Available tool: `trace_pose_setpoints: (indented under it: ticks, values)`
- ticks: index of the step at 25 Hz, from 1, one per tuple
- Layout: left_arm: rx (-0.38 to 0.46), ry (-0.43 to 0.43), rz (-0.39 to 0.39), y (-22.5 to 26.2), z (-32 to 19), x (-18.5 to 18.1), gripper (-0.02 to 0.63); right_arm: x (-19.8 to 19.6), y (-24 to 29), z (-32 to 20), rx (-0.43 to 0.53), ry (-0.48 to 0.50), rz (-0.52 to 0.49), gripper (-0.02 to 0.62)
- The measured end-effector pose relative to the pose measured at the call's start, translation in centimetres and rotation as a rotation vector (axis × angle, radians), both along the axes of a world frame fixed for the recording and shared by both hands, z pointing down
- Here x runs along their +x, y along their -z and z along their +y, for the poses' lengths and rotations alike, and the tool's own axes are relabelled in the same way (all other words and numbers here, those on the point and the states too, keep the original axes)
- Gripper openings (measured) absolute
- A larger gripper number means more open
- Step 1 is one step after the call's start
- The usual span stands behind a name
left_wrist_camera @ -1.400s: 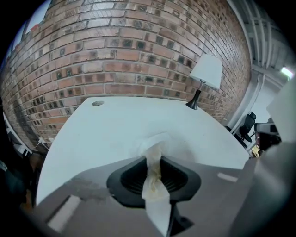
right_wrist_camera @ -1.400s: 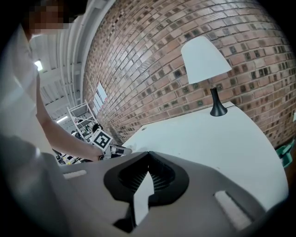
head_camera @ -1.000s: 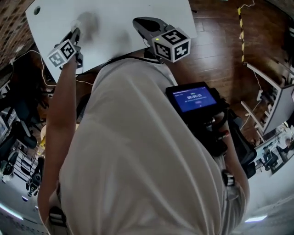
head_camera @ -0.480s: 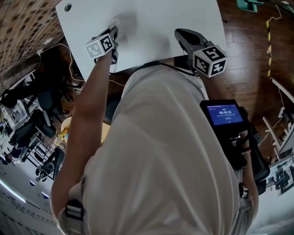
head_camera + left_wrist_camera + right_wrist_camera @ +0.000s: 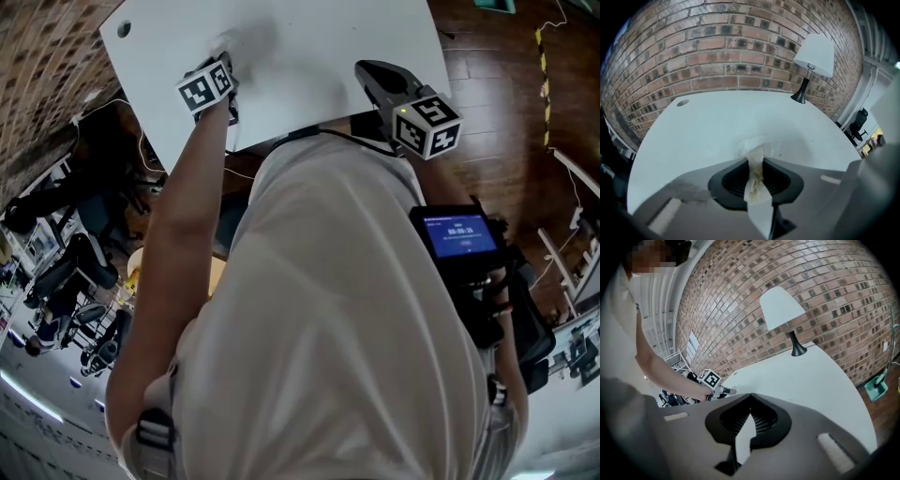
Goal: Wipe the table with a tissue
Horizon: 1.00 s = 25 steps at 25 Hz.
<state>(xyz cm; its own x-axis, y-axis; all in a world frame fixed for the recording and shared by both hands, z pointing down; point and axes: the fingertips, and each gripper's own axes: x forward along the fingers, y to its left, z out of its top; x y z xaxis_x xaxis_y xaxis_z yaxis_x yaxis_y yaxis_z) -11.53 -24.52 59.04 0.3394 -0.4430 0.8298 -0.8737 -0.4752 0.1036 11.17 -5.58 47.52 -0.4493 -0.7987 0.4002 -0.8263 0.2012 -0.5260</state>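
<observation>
White paper tissue (image 5: 754,176), crumpled and lightly stained, is the working thing.

Head view: the left gripper (image 5: 228,59) sits low on the white table (image 5: 319,37), inside the table's near edge and toward the corner with the cable hole (image 5: 124,29). The tissue is too blurred here to make out. The right gripper (image 5: 365,68) hangs over the table's near edge, well apart from the left one.

Left gripper view: the jaws are clamped narrow on the tissue's twisted middle. Its bunched front end is pressed on the table top, and a loose tail trails back between the fingers.

Right gripper view: the jaws meet tip to tip with nothing between them, above the table. A table lamp (image 5: 783,310) stands at the table's far edge.

Handling, as judged: the tissue is light, limp and easily torn, and should slide readily on the smooth top. It is best gripped at the bunched middle, as here, under gentle downward pressure.
</observation>
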Motion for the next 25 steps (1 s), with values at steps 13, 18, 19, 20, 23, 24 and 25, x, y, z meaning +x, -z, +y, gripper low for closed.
trace_pose_setpoints:
  ticks: [13,18,19,20,23,24,25]
  values:
    - [0.051,-0.166,-0.063,0.9,3.5,4.9,0.08,-1.0,0.7,-0.8,0.008,0.065,0.016,0.008]
    - [-0.021,-0.25,-0.045,1.2,5.8,5.0,0.08,-2.0,1.2,-1.0,0.019,0.102,0.015,0.008]
    - [-0.047,-0.274,-0.037,1.4,6.5,5.2,0.08,-2.3,1.4,-1.1,0.022,0.109,0.013,0.008]
    - [-0.083,-0.301,-0.022,1.6,7.4,5.4,0.08,-2.6,1.8,-1.4,0.025,0.117,0.012,0.008]
    - [-0.245,-0.372,0.094,2.3,11.1,6.5,0.08,-3.2,2.9,-2.2,0.04,0.14,0.008,0.008]
    - [-0.282,-0.375,0.144,2.7,12.3,6.8,0.08,-3.4,3.1,-2.4,0.046,0.145,0.008,0.008]
    - [-0.296,-0.365,0.188,3.2,13.3,6.7,0.081,-3.7,3.2,-2.5,0.051,0.149,0.008,0.008]
